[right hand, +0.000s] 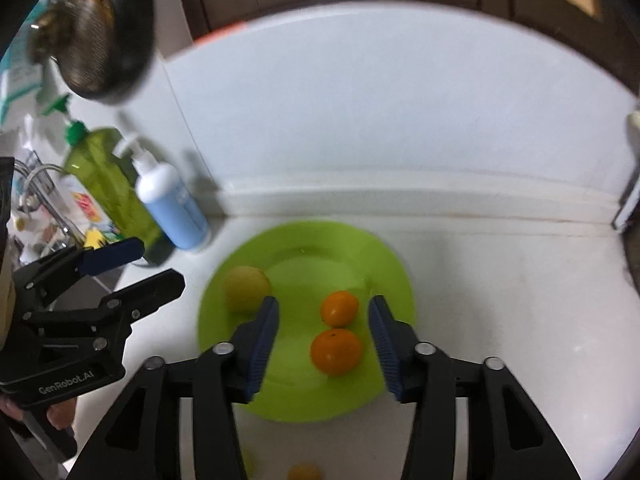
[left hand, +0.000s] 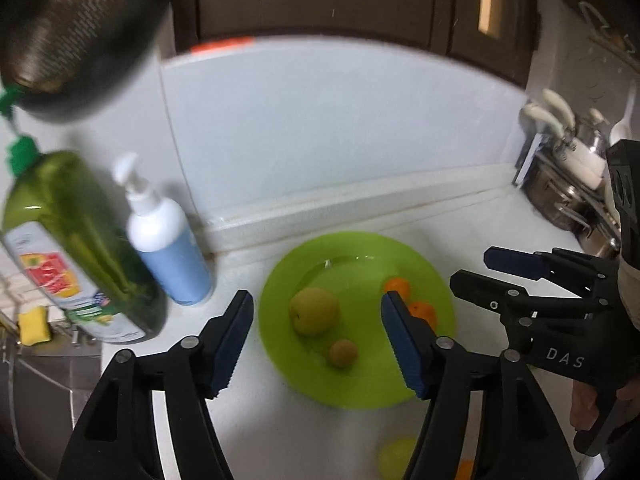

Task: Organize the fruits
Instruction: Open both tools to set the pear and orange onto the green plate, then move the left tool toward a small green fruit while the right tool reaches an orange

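Both the left gripper (left hand: 316,344) and the right gripper (right hand: 324,346) hang over the green plate (right hand: 384,264) with their jaws apart and nothing pressed between them. On the plate lie a pale pear (left hand: 314,311) and a smaller brownish fruit (left hand: 343,353) toward its left, and two oranges (right hand: 336,351) toward its right. Left of the plate stand a white pump bottle (left hand: 170,250) and a green soap bottle (left hand: 76,240).

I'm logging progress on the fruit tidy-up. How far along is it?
Done: two oranges, a pear and a small brown fruit sit on the green plate. In hand: nothing; left gripper and right gripper are open. Left: two blurred fruits on the counter's near edge.
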A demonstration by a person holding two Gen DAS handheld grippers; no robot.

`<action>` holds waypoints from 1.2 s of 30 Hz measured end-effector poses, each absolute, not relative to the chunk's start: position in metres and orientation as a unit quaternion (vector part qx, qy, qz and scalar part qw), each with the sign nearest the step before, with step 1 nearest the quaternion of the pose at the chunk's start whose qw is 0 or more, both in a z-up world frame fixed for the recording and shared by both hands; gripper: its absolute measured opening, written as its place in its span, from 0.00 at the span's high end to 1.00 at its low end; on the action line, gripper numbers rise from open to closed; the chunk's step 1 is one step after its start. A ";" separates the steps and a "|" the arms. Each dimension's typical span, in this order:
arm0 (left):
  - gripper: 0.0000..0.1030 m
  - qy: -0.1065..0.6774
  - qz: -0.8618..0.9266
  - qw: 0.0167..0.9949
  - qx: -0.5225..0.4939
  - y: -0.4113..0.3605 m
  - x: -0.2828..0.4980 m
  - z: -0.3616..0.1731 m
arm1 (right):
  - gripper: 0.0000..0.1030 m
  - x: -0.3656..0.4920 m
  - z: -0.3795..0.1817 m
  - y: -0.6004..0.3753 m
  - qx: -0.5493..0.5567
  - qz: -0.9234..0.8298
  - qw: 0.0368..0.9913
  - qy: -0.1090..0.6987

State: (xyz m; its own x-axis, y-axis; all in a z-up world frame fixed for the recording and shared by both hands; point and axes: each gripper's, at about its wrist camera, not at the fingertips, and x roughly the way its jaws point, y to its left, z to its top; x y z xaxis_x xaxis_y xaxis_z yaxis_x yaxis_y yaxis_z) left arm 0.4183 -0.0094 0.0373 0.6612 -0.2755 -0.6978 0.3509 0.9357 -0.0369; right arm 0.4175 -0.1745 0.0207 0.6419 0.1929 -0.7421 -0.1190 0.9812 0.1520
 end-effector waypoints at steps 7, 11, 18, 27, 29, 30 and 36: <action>0.26 0.332 -0.165 0.928 0.043 0.007 0.360 0.067 | 0.45 0.362 0.049 -0.164 0.048 0.080 0.925 0.368; 0.24 0.322 -0.157 0.932 0.049 0.017 0.331 0.071 | 0.45 0.333 0.057 -0.160 0.049 0.075 0.931 0.354; 0.23 0.320 -0.140 0.936 0.052 0.031 0.284 0.060 | 0.45 0.286 0.055 -0.145 0.034 0.075 0.935 0.344; 0.23 0.330 -0.122 0.934 0.057 0.046 0.242 0.027 | 0.45 0.247 0.032 -0.136 0.019 0.062 0.931 0.358; 0.24 0.335 -0.123 0.932 0.061 0.048 0.236 0.018 | 0.45 0.240 0.026 -0.134 0.015 0.058 0.930 0.363; 0.24 0.339 -0.123 0.931 0.063 0.048 0.233 0.013 | 0.45 0.238 0.023 -0.134 0.016 0.059 0.928 0.368; 0.24 0.343 -0.122 0.928 0.082 0.050 0.217 -0.012 | 0.45 0.220 -0.001 -0.128 0.015 0.057 0.917 0.396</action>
State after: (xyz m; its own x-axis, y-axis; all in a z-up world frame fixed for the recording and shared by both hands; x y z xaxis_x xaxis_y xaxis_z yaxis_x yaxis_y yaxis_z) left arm 0.2165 0.0497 -0.0122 0.7344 -0.1712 -0.6567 0.2833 0.9567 0.0674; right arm 0.2202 -0.1280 -0.0012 0.6805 0.1170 -0.7234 -0.0937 0.9930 0.0725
